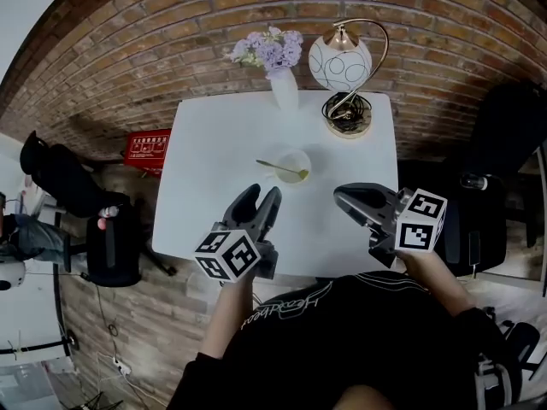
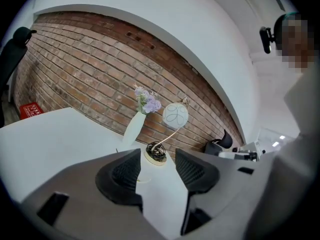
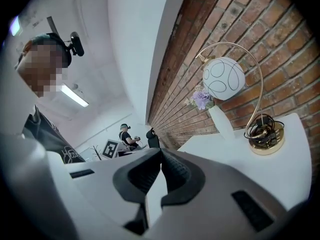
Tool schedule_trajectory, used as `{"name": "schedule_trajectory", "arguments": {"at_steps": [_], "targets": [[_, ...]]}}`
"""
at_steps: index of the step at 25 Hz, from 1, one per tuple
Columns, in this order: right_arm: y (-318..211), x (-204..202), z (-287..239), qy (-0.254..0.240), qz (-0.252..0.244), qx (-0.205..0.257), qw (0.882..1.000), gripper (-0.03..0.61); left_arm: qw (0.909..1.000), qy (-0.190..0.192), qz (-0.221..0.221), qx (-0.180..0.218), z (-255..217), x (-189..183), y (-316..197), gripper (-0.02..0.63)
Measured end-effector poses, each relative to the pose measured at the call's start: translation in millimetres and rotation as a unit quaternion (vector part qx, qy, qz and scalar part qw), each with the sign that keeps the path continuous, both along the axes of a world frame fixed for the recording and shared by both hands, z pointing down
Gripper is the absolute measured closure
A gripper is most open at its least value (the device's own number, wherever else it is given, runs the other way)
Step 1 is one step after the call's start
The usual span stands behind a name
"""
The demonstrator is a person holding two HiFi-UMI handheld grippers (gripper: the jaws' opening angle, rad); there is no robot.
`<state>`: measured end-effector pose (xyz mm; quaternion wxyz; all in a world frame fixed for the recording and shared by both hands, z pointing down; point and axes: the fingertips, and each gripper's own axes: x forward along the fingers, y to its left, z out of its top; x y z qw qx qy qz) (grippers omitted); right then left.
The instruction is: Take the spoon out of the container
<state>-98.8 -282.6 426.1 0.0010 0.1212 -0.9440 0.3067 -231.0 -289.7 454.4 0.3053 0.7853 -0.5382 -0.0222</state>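
Observation:
A small white container (image 1: 293, 164) stands near the middle of the white table (image 1: 214, 143). A spoon (image 1: 280, 169) rests in it, its bowl end inside and its thin handle sticking out to the left over the rim. My left gripper (image 1: 260, 196) hovers just in front of the container, a little to its left. In the left gripper view this gripper (image 2: 157, 176) is open with nothing between the pads. My right gripper (image 1: 344, 197) is over the table's front right part, to the right of the container. Its jaws (image 3: 161, 154) are shut and empty.
A white vase with purple flowers (image 1: 280, 73) and a globe lamp (image 1: 340, 62) on a gold base (image 1: 346, 116) stand at the table's far edge by the brick wall. A dark chair (image 1: 111, 242) and a red box (image 1: 147, 150) are on the left, another dark chair (image 1: 504, 143) on the right.

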Motion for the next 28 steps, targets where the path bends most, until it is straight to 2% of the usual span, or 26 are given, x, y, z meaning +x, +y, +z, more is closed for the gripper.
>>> {"name": "schedule_trajectory", "arguments": {"at_steps": [5, 15, 21, 28], "targets": [[-13.9, -3.1, 15.6, 0.006, 0.000, -0.016, 1.000, 0.581, 0.9994, 0.006, -0.024, -0.025, 24.1, -15.7, -24.8, 0.417], [-34.5, -0.2, 39.8, 0.022, 0.006, -0.043, 0.999, 0.581, 0.9956, -0.035, -0.066, -0.057, 71.7, -48.8, -69.8, 0.429], [-42.5, 2.5, 53.4, 0.033, 0.011, -0.056, 0.998, 0.581, 0.9943, -0.035, -0.065, -0.077, 98.1, -50.9, -83.1, 0.434], [-47.8, 2.0, 64.4, 0.041, 0.009, -0.066, 0.997, 0.581, 0.9944, -0.035, -0.054, -0.084, 110.4, -44.6, -90.6, 0.495]]}}
